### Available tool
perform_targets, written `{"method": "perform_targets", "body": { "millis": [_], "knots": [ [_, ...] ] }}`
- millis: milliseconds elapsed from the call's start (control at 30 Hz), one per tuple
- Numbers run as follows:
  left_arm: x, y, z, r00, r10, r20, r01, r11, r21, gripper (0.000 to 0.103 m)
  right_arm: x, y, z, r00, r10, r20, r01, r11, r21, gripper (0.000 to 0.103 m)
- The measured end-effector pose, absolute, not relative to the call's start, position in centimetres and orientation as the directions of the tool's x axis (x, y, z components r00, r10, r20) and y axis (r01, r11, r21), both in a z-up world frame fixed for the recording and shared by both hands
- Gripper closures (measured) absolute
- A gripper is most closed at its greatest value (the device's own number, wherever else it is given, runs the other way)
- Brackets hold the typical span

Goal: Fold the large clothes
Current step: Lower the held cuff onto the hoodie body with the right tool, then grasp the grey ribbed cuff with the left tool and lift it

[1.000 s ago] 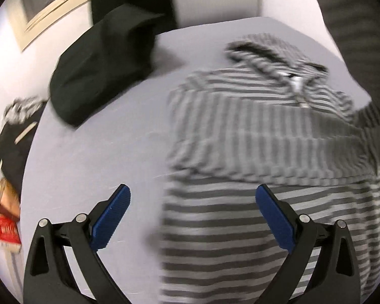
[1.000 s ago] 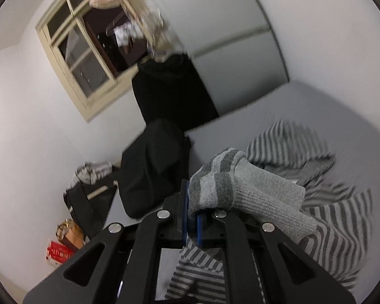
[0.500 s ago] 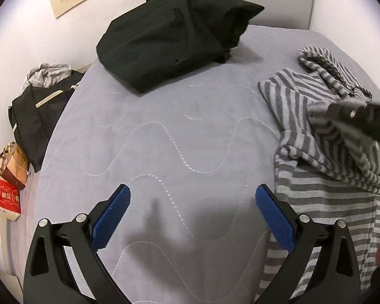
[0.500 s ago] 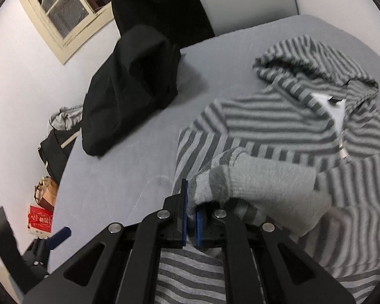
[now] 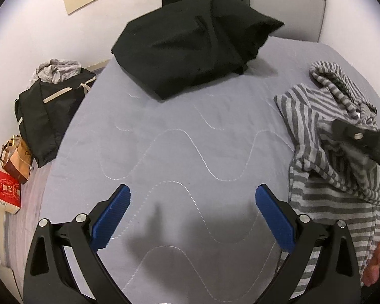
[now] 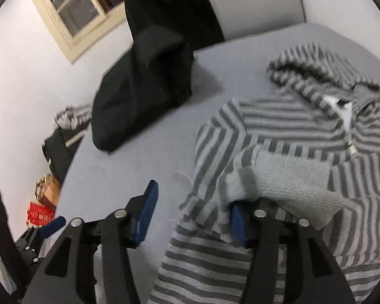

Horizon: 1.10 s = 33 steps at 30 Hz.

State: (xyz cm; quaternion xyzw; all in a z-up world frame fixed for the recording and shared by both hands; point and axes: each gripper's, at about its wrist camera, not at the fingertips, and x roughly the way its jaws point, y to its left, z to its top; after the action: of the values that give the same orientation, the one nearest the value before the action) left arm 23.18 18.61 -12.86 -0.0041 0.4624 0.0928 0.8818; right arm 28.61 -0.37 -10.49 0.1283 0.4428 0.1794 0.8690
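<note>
Grey quilted bedding (image 5: 179,136) forms the work surface, and items are recorded from left to right. At nine o'clock in the left wrist view, off the mattress edge, a black bag (image 5: 41,124) with a pale strap stands beside a brown paper bag (image 5: 16,162) and a red box (image 5: 5,193); none belongs to the fold. At twelve o'clock a black garment (image 5: 190,43) lies heaped on the bed, apparently parked clear of the working area. The left gripper (image 5: 192,215) hovers over bare bedding with its blue pads spread wide and nothing between them, judged to be waiting for its next hold. At three o'clock lies the striped hoodie (image 6: 291,131), hood toward the headboard and zip facing up. Its sleeve (image 6: 286,177) is laid across the chest, grey cuff inward, consistent with a sleeve fold being set down. The right gripper (image 6: 192,215) is low over the hoodie's left edge; its jaws are opening, the cuff draped against the right-hand pad only, no longer pinched, so the sleeve is being released in place.
</note>
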Motion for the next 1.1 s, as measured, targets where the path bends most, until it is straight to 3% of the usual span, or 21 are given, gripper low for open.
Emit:
{"method": "perform_targets", "body": {
  "millis": [167,267,467,600,800,933,1100],
  "knots": [
    [23.1,19.1,-11.3,0.577,0.17,-0.799,-0.179,0.981,0.08,0.006,28.0,-2.6,-7.6,0.576,0.46,-0.676,-0.196,0.881,0.431,0.041],
    [23.3,18.5,-10.7,0.586,0.167,-0.793,-0.165,0.983,0.085,0.006,27.8,-3.9,-6.6,0.559,0.472,-0.681,-0.209,0.876,0.435,0.028],
    [23.5,16.5,-10.1,0.591,0.159,-0.79,-0.126,0.987,0.104,0.006,27.6,-4.7,-7.4,0.483,0.529,-0.698,-0.231,0.845,0.481,0.027],
    [23.3,16.2,-9.7,0.59,0.163,-0.791,-0.122,0.986,0.112,0.006,26.5,-4.3,-7.7,0.45,0.562,-0.694,-0.249,0.825,0.507,0.015],
    [23.3,16.0,-9.0,0.603,0.148,-0.784,-0.112,0.989,0.1,0.006,24.2,-6.1,-7.5,0.471,0.542,-0.696,-0.219,0.836,0.503,0.015],
    [23.6,13.0,-8.5,0.639,0.089,-0.764,-0.016,0.995,0.103,0.006,23.1,-8.8,-7.0,0.502,0.454,-0.736,-0.197,0.889,0.414,0.015],
    [24.4,6.0,-9.8,0.666,0.02,-0.746,0.186,0.963,0.193,0.018,22.2,-13.0,-7.8,0.507,0.368,-0.78,-0.147,0.928,0.343,0.015]
  ]
}}
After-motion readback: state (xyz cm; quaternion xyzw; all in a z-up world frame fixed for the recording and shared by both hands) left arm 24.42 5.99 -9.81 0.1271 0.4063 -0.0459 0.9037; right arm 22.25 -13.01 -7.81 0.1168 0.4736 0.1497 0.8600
